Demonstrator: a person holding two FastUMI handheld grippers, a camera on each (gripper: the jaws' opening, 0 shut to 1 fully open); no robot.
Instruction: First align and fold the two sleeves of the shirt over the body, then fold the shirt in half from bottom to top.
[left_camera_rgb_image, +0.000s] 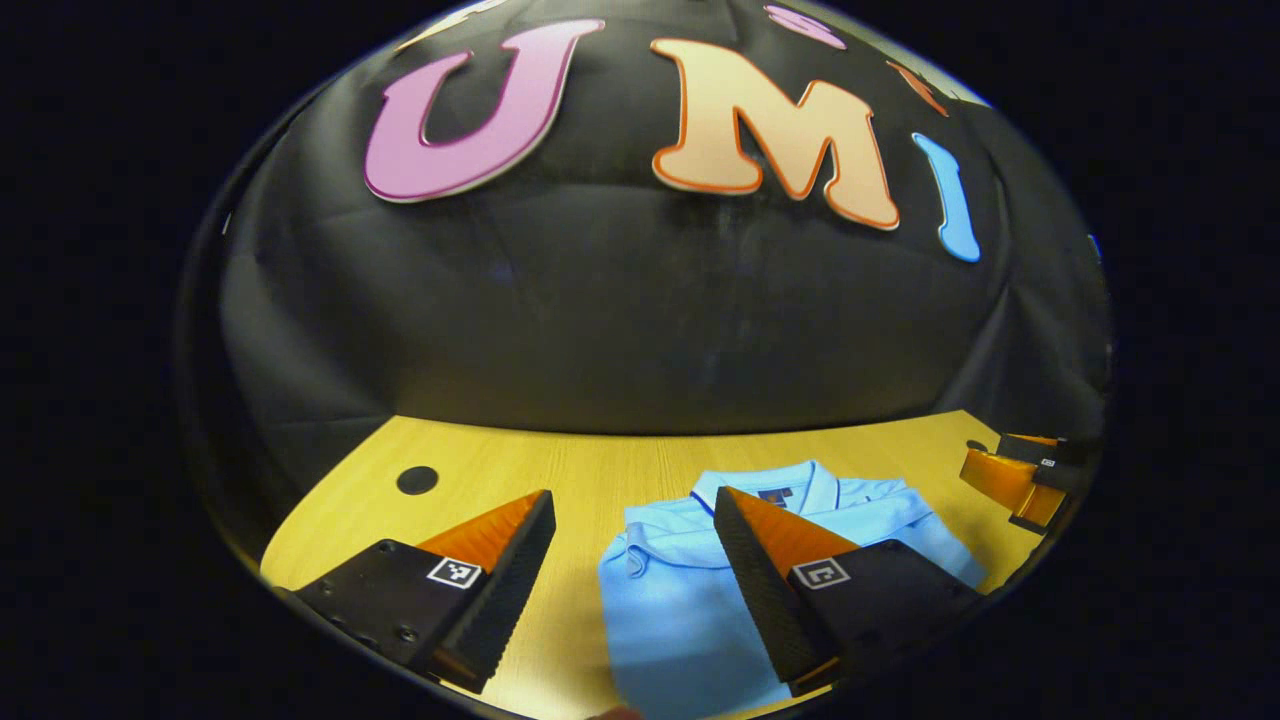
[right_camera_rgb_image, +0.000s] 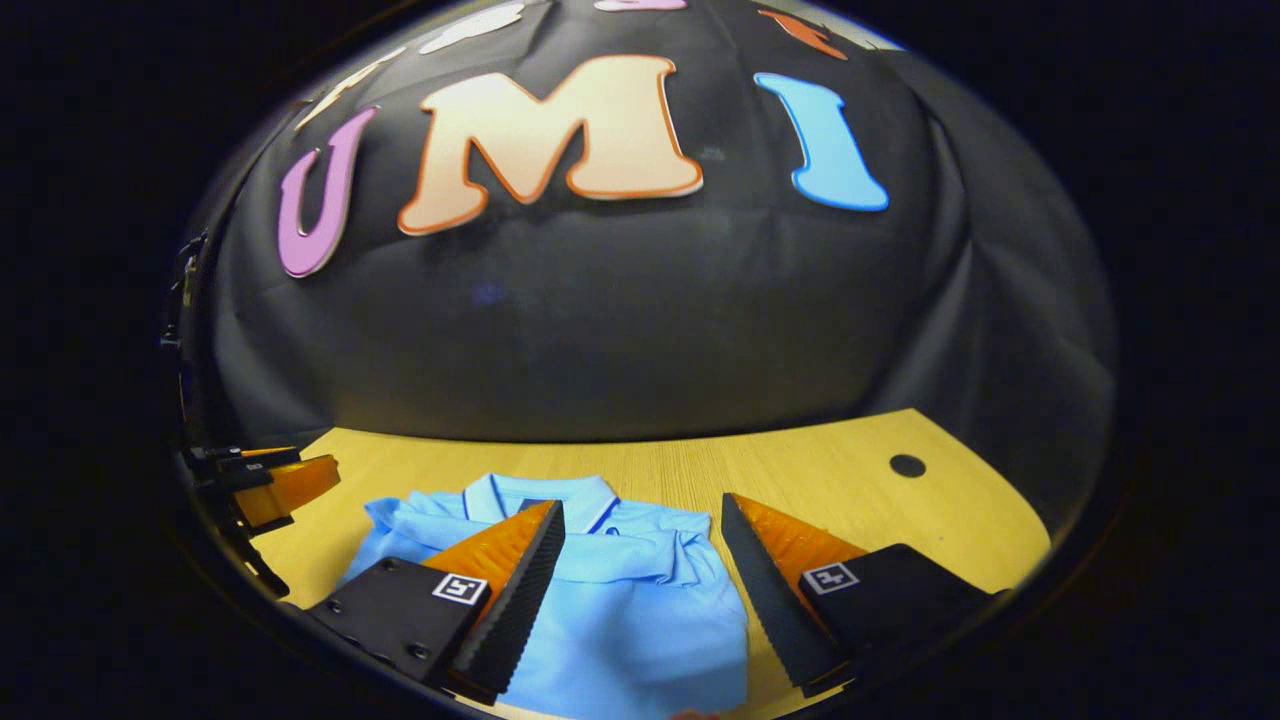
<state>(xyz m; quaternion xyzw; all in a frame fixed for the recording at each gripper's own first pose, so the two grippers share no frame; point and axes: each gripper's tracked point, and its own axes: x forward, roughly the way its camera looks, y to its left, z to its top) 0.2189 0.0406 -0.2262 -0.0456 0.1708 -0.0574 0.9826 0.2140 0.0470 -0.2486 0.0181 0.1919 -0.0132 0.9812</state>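
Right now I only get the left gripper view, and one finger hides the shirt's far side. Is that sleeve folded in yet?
Observer: Yes. In the right gripper view the sleeve lies folded over the shirt.
Operator: Is the other gripper holding anything?
Observer: No. The right gripper is open, with the shirt showing in its gap.
Operator: Anything beyond that sleeve?
Observer: A dark round hole in the table.

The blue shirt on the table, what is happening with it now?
A person is folding the light blue polo shirt on the wooden table, with a hand-held gripper in each hand. Both sleeves already lie folded over the body, collar toward the far wall. The left hand-held gripper and the right hand-held gripper hover open above the shirt, gripping nothing. The bottom-to-top fold looks not yet done.
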